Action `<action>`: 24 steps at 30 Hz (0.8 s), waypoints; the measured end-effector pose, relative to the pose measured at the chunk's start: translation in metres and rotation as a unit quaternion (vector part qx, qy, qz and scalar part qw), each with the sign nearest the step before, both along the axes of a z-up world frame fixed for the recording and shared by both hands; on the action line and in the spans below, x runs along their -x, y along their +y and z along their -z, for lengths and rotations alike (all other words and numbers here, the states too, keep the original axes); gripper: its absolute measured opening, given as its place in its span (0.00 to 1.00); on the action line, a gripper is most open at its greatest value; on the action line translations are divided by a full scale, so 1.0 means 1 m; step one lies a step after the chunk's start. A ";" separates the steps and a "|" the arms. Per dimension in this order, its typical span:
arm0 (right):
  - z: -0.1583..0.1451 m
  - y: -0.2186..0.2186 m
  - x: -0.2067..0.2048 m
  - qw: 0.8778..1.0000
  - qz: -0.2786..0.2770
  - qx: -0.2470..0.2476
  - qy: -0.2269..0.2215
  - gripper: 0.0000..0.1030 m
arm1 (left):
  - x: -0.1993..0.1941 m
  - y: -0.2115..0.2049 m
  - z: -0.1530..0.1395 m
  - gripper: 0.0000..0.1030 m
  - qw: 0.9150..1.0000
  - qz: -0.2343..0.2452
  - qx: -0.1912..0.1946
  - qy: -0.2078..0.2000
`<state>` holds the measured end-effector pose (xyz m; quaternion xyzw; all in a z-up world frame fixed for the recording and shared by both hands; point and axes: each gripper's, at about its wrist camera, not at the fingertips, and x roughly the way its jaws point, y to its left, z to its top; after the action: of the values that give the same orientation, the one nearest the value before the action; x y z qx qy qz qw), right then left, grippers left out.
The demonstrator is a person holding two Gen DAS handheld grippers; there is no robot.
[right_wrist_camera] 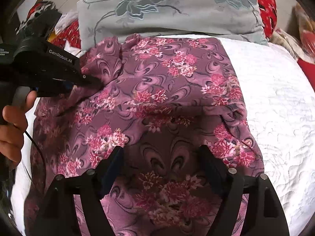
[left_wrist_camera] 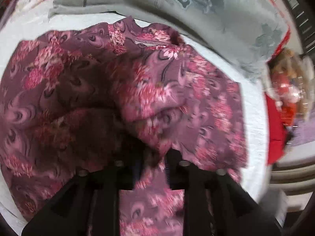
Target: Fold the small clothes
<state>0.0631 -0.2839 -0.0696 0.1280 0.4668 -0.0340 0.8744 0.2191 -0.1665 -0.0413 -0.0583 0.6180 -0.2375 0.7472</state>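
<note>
A purple garment with pink flowers (left_wrist_camera: 157, 90) lies spread on the white quilt, one part folded over the rest. In the left wrist view my left gripper (left_wrist_camera: 158, 153) points down at it with its jaws a narrow gap apart and a fold of the cloth running between them; the picture is blurred. The right wrist view shows the same garment (right_wrist_camera: 167, 78) and the left gripper (right_wrist_camera: 96, 82) touching its upper left part, held by a person's hand (right_wrist_camera: 13, 122). My right gripper (right_wrist_camera: 160, 149) hangs wide open just above the garment's near part, holding nothing.
The white quilt (right_wrist_camera: 275, 98) covers the bed to the right of the garment. A grey pillow with an embroidered flower (right_wrist_camera: 177, 9) lies just behind it. Red patterned cloth (right_wrist_camera: 265, 4) and a toy in a clear wrapper (left_wrist_camera: 289, 82) sit at the bed's edges.
</note>
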 end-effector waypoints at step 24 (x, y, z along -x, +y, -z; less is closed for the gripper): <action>-0.039 0.066 -0.136 0.999 0.001 0.032 -0.040 0.17 | 0.020 0.187 0.022 0.59 0.976 -0.146 0.156 0.044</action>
<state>0.1996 -0.2180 -0.0310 0.1019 0.4299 -0.0447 0.8960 0.1989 0.0201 -0.0636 -0.2741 0.5908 -0.2164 0.7273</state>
